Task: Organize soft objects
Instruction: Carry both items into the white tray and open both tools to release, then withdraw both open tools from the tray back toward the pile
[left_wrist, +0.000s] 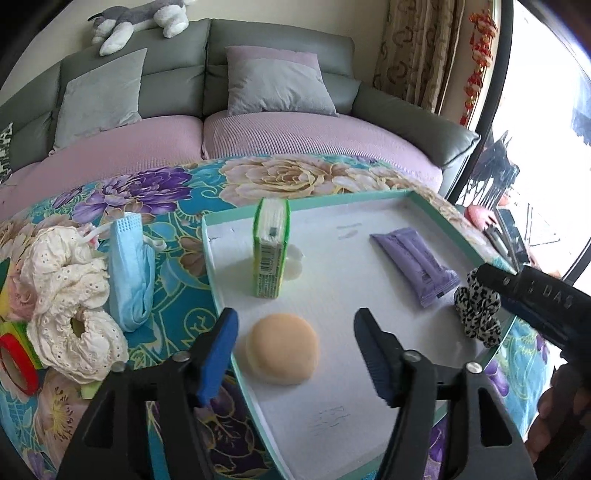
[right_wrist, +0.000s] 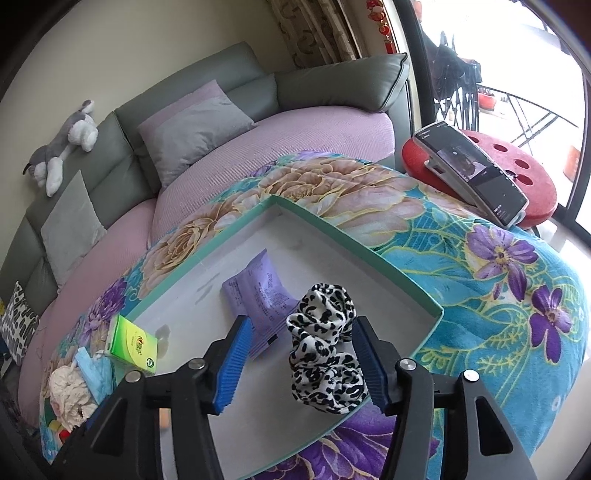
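Observation:
A white tray with a teal rim (left_wrist: 306, 210) (right_wrist: 369, 240) lies on the flowered blanket. In it are a peach round sponge (left_wrist: 282, 349), an upright green tissue pack (left_wrist: 270, 248) (right_wrist: 133, 345), a purple packet (left_wrist: 415, 264) (right_wrist: 260, 295) and a leopard-print scrunchie (left_wrist: 478, 308) (right_wrist: 325, 350). My left gripper (left_wrist: 295, 350) is open, its fingers on either side of the sponge. My right gripper (right_wrist: 301, 363) is open around the scrunchie, which rests at the tray's near right corner. Left of the tray lie a white lace scrunchie (left_wrist: 70, 299) and a blue face mask (left_wrist: 129, 273).
A red tape roll (left_wrist: 16, 363) lies at the blanket's left edge. A grey-and-pink sofa (left_wrist: 258, 129) with cushions and a plush dog (left_wrist: 136, 18) stands behind. A phone (right_wrist: 476, 173) rests on a red stool (right_wrist: 532, 177) by the window.

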